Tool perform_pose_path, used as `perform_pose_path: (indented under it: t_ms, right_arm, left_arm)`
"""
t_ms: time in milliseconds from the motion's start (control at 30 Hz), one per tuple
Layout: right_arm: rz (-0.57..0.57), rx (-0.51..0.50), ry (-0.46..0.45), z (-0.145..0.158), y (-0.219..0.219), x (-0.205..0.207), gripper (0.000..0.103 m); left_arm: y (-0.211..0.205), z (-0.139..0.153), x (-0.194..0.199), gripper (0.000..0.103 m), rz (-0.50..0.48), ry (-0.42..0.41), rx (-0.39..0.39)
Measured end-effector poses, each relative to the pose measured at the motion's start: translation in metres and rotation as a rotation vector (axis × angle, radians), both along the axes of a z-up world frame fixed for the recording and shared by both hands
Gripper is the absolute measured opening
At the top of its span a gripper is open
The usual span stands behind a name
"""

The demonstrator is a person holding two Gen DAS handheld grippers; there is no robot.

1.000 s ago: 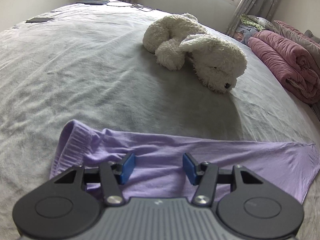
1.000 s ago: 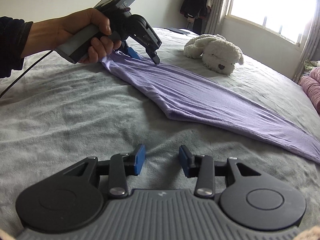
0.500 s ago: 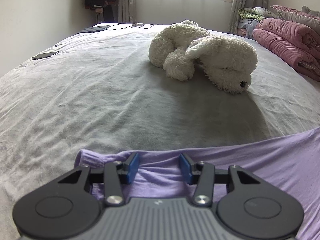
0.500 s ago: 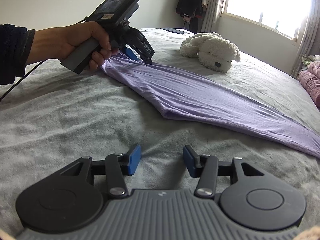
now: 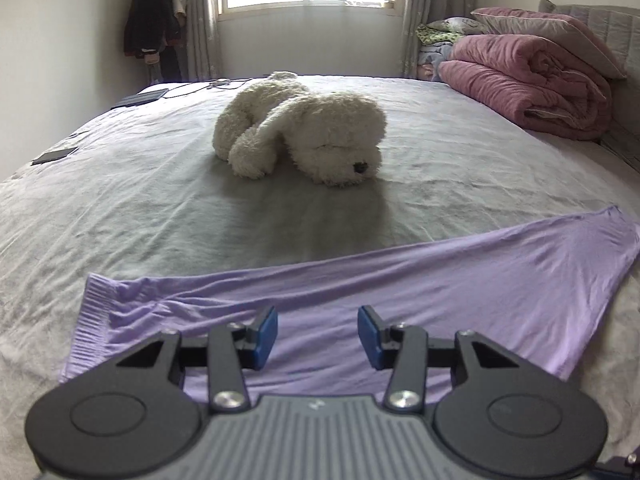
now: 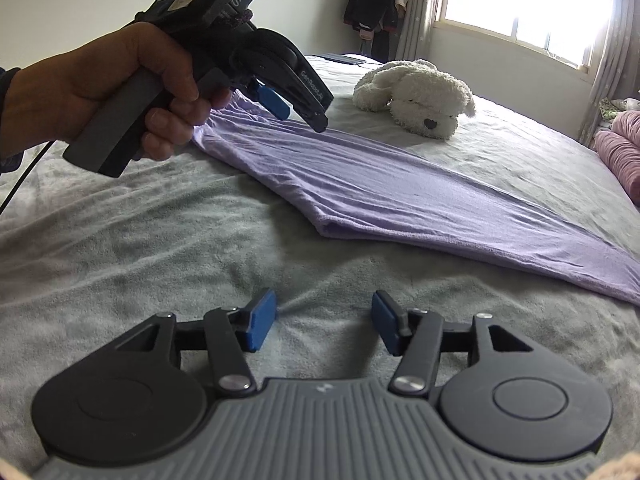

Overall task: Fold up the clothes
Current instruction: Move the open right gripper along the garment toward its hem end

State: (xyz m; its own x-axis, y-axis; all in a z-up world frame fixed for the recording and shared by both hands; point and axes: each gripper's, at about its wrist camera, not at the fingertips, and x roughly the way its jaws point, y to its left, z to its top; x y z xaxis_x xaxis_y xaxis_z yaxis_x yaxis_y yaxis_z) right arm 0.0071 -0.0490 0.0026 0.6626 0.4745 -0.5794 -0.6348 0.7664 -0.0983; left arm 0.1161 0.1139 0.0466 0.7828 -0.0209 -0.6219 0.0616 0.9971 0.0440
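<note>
Left gripper: jaws apart, hovering over purple garment; should pinch the ribbed hem, left of its fingers.
Right gripper: jaws apart, above bare bedsheet.

the left gripper, held in the person's left hand, hung tilted downward with its blue-padded fingers spread apart and empty, while the right gripper sat low, likewise spread wide and empty.

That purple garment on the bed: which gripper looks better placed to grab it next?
Probably the left. The left gripper hangs open directly over the purple garment near its ribbed end, while the right gripper, also open, is over bare bedsheet, short of the cloth.
</note>
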Motion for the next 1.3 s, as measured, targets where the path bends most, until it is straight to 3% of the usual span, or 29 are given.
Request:
perform_pose_path:
  t_ms: [133,367,533,733,1000,1167,1300]
  right_arm:
    - [-0.008,-0.002,-0.001,0.0,0.0,0.0,0.062]
    - [-0.02,-0.005,0.004,0.001,-0.001,0.0,0.066]
    - [-0.029,0.003,0.028,0.002,-0.002,0.003,0.068]
    - [-0.035,0.032,0.094,0.006,-0.009,0.011,0.074]
    - [-0.038,-0.014,0.114,0.011,-0.015,0.014,0.084]
    - [-0.106,-0.018,0.147,0.018,-0.03,0.024,0.086]
    - [-0.166,0.05,0.183,0.018,-0.044,0.033,0.086]
  left_arm:
    - [-0.014,-0.012,-0.009,0.046,-0.073,0.049,-0.009]
    - [0.001,-0.018,0.0,0.045,-0.093,0.133,-0.144]
    - [-0.004,-0.019,-0.002,0.045,-0.119,0.124,-0.096]
    - [0.0,-0.018,-0.001,0.045,-0.12,0.133,-0.115]
    - [0.0,-0.018,-0.002,0.045,-0.122,0.133,-0.112]
    - [-0.001,-0.018,-0.001,0.045,-0.125,0.129,-0.099]
    - [-0.001,-0.019,-0.001,0.045,-0.125,0.129,-0.099]
